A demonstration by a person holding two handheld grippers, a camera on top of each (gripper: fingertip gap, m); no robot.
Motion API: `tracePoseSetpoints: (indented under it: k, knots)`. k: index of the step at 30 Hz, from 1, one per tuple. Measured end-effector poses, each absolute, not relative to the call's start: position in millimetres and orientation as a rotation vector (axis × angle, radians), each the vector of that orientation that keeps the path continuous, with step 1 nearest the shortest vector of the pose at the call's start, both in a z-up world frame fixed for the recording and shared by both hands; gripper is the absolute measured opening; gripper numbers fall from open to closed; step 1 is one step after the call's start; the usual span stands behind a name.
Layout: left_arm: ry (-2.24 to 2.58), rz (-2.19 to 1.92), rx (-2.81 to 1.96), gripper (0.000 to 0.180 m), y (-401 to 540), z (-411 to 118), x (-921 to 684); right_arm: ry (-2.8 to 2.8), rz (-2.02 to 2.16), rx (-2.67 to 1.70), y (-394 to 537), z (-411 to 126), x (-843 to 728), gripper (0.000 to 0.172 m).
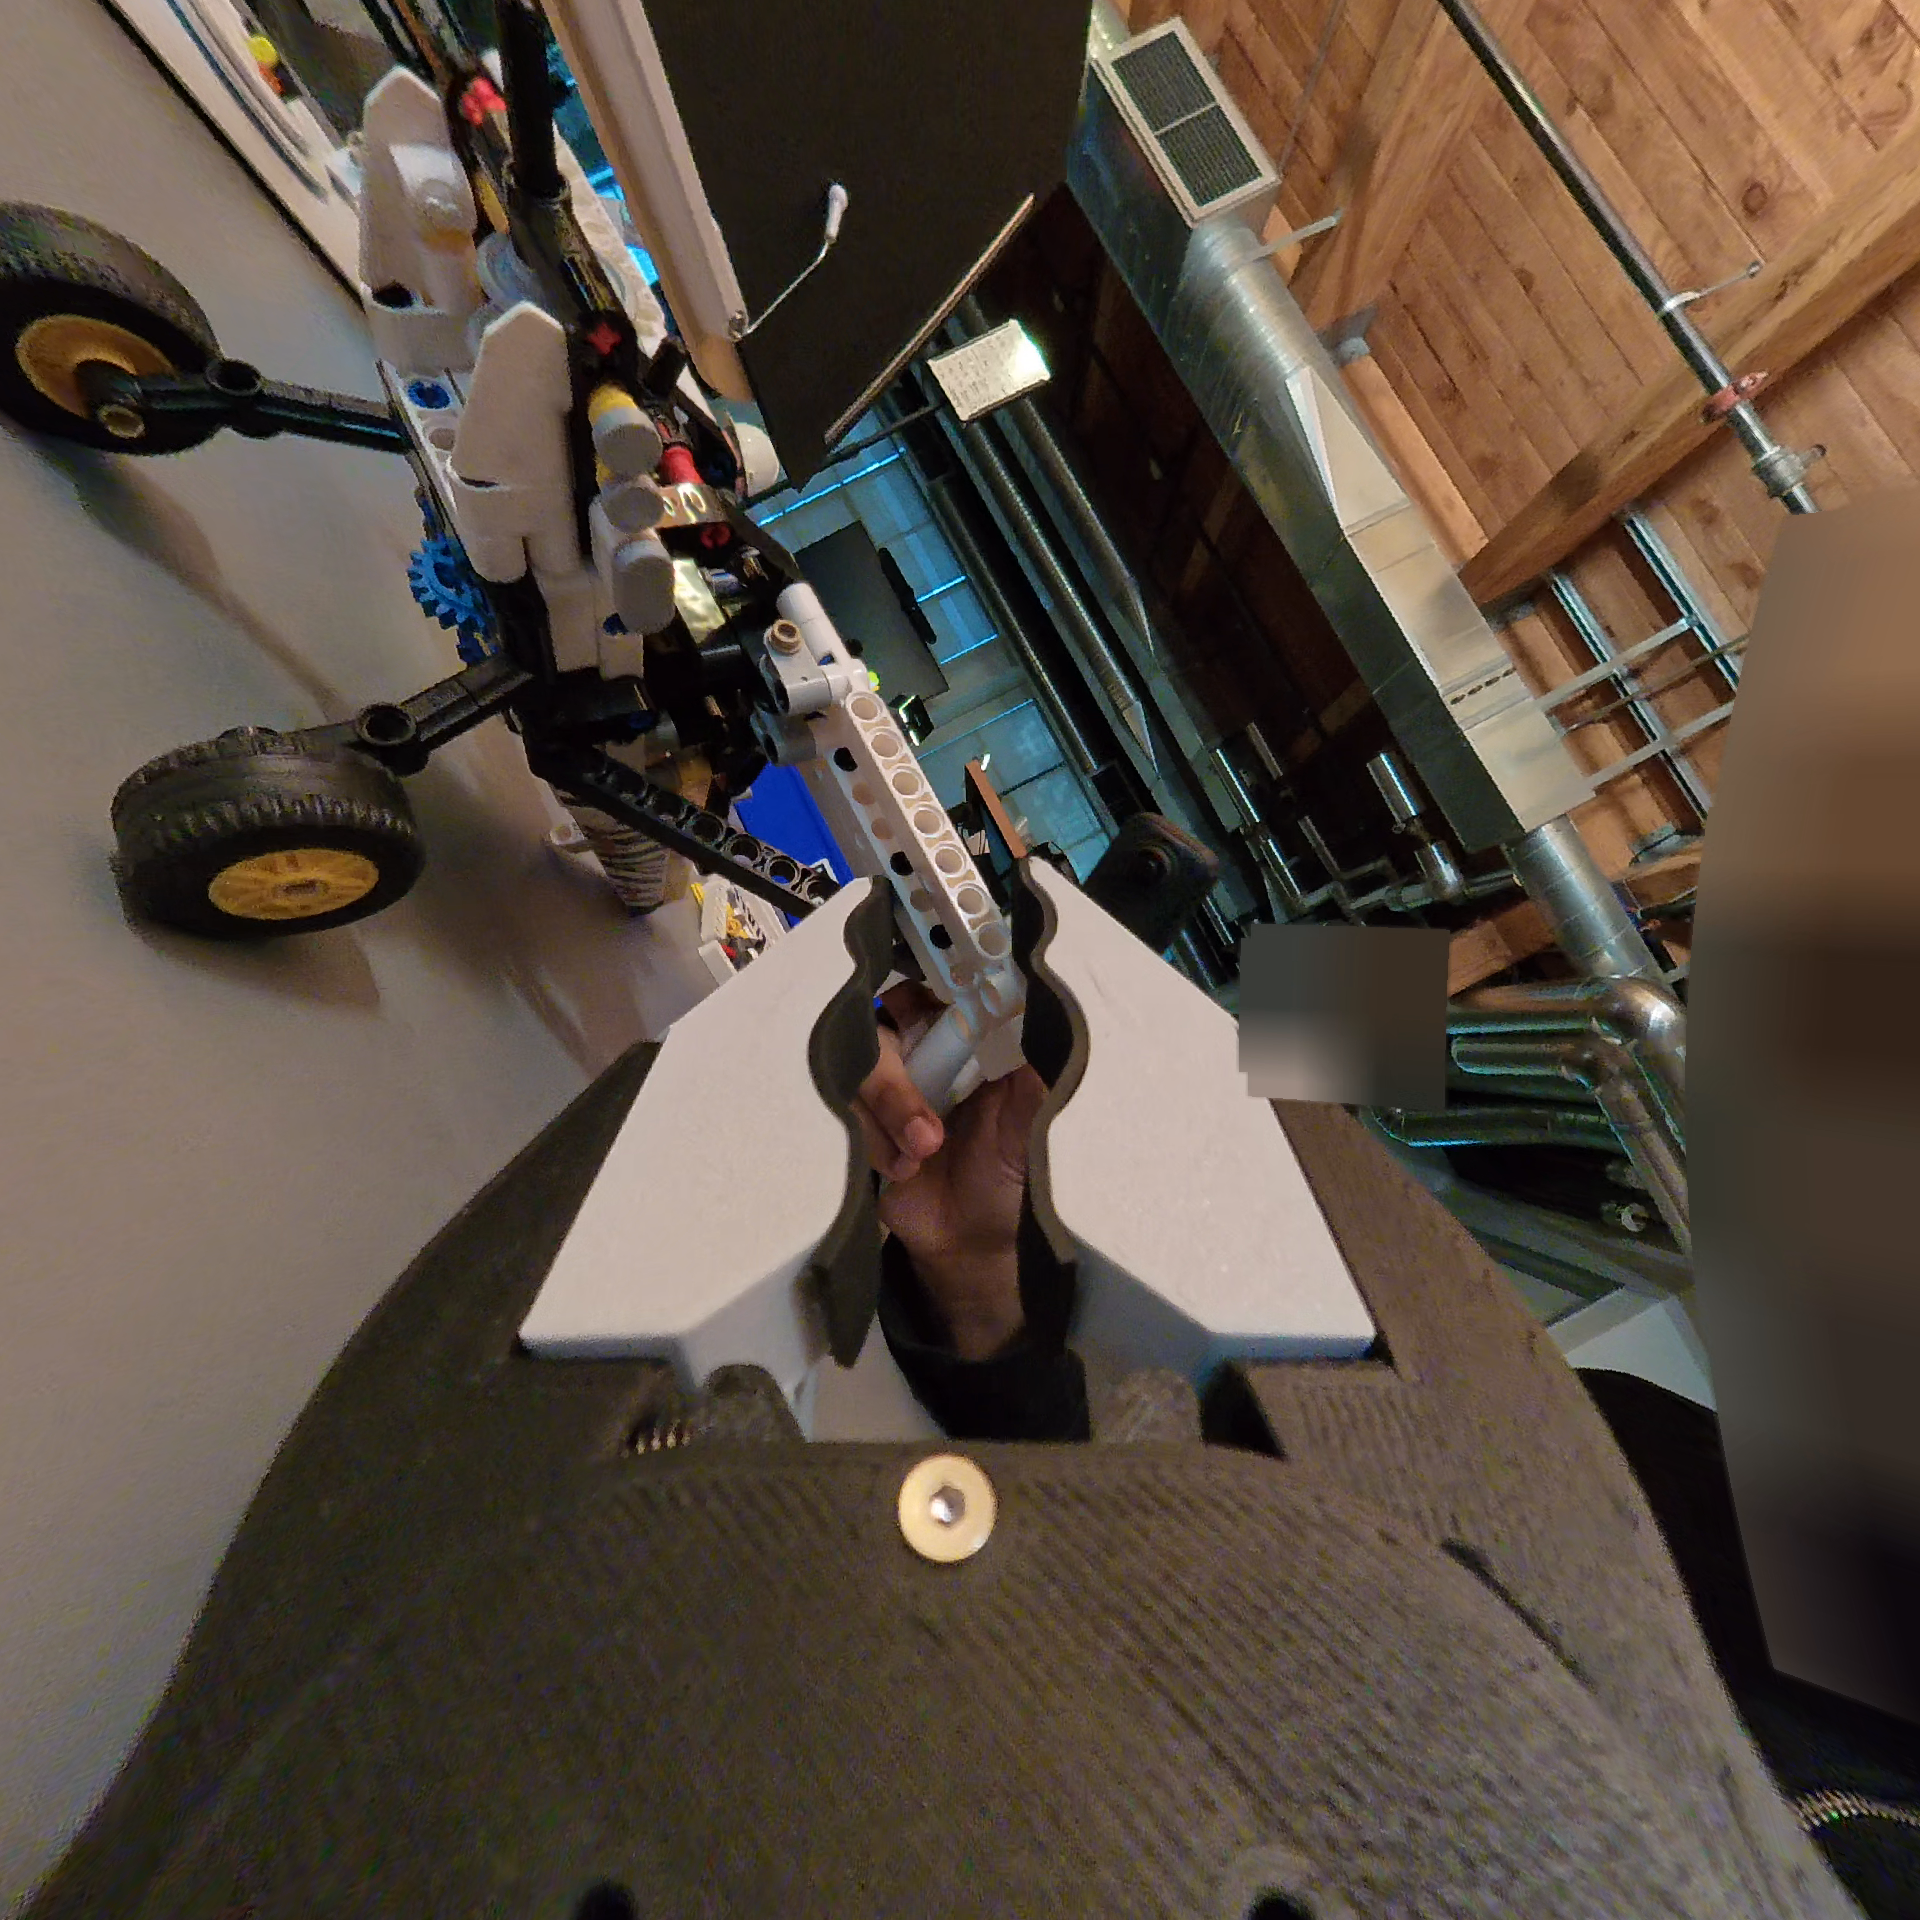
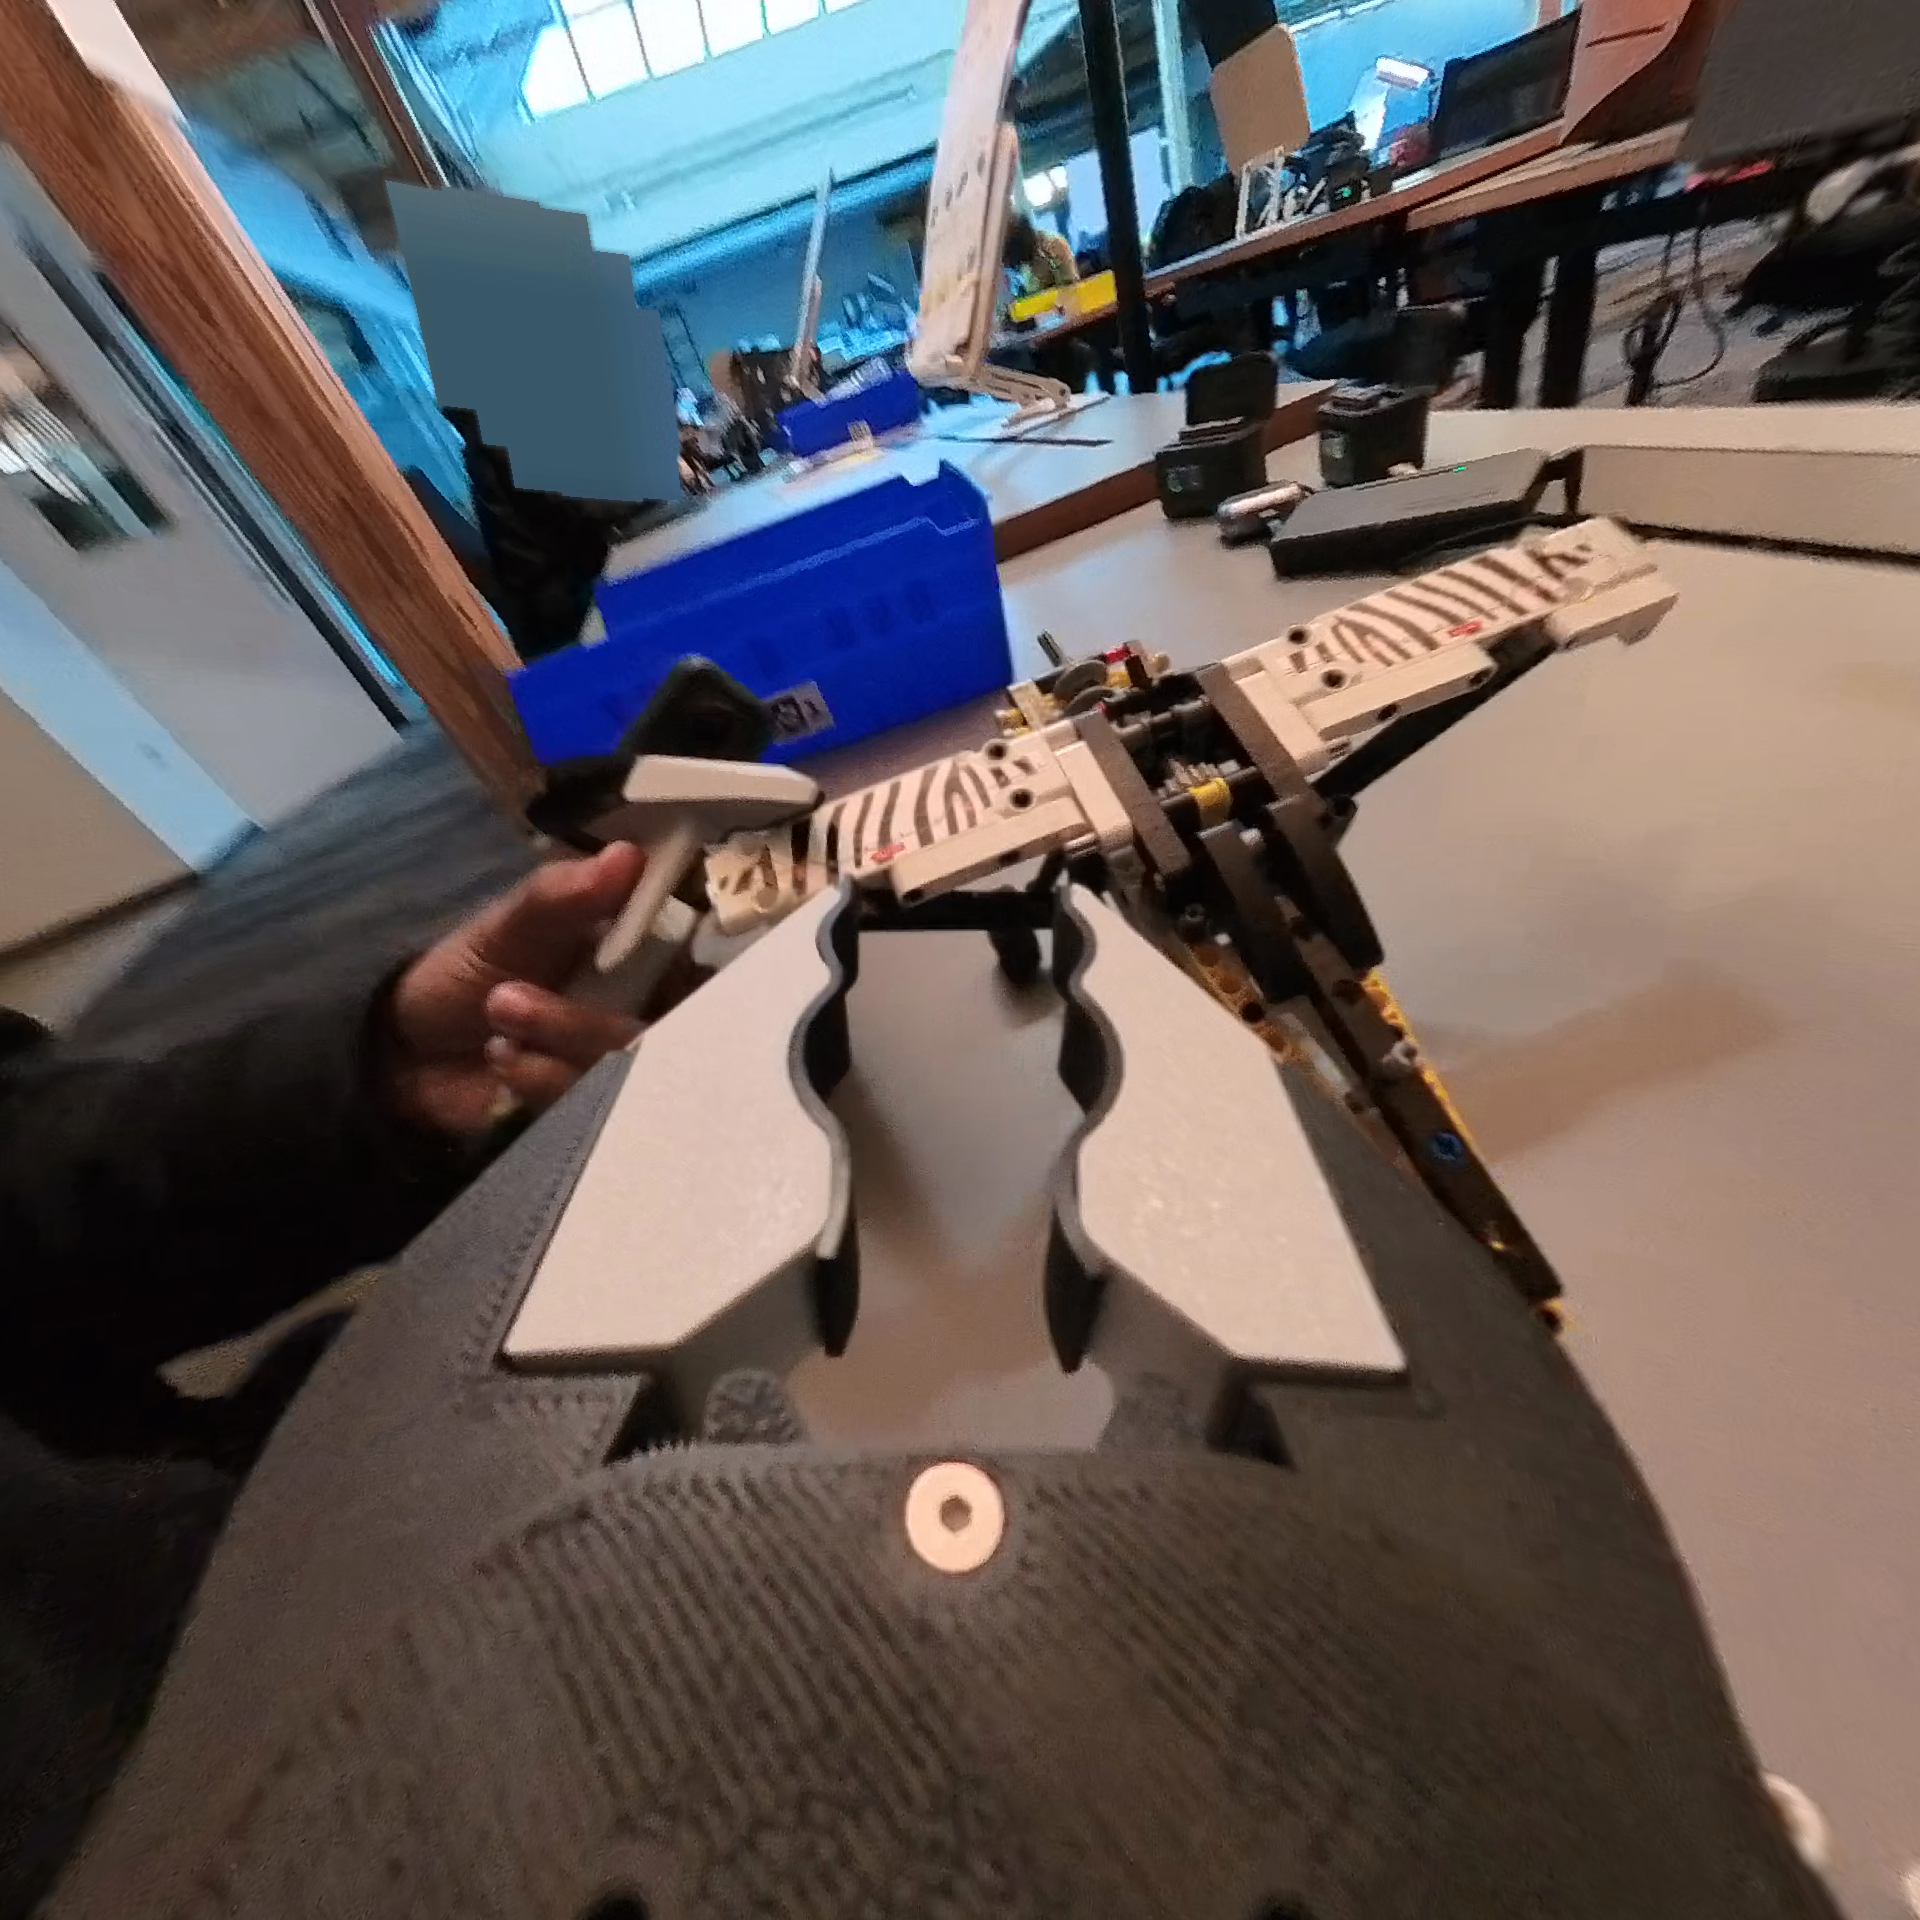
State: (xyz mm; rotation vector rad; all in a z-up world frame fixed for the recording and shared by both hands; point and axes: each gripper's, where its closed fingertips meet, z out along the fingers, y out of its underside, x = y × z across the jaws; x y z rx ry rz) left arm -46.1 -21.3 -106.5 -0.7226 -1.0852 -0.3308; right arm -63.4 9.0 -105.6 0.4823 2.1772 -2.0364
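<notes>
Your left claw (image 1: 951, 940) clamps the model's holed beam (image 1: 920, 831). The model (image 2: 1195, 790) stands on the desk (image 2: 1662, 1039), ahead of your right claw (image 2: 956, 935); a bin (image 2: 831, 603) lies behind it.

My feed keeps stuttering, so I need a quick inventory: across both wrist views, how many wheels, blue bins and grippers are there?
Wheels, black tyre with yellow hub: 2
Blue bins: 2
Grippers: 2, the left gripper closed on a white beam, the right gripper open
Total: 6
</notes>
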Motion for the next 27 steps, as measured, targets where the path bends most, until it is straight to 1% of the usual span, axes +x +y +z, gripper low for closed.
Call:
tracePoseSetpoints:
  k: [6,9,14,23,24,25,27]
  knots:
    - [-1.086,-0.338,-0.726,0.02,-20.5,-106.8,-46.1,2.774,-2.098,0.128,-3.2,-122.3,-55.1,0.027]
    - [-1.085,-0.342,-0.726,0.02,-20.4,-106.7,-46.0,2.903,-2.079,-0.025,-12.2,-128.8,-45.2,0.025]
    - [-1.082,-0.347,-0.73,0.02,-19.6,-106.7,-45.5,2.964,-2.114,-0.101,-15.4,-126.3,-41.9,0.024]
    - [-1.077,-0.358,-0.74,0.02,-17.5,-106.8,-44.4,3.137,-2.142,-0.315,-18.0,-124.4,-37.2,0.014]
    - [-1.076,-0.359,-0.741,0.02,-17.3,-106.9,-44.3,3.104,-2.158,-0.337,-20.0,-124.1,-32.9,0.016]
    - [-1.076,-0.358,-0.743,0.02,-17.2,-106.8,-44.1,3.02,-2.194,-0.334,-22.4,-122.0,-26.8,0.023]
    - [-1.075,-0.353,-0.74,0.02,-17.9,-106.5,-44.1,2.755,-2.261,-0.236,-24.7,-112.9,-14.9,0.029]
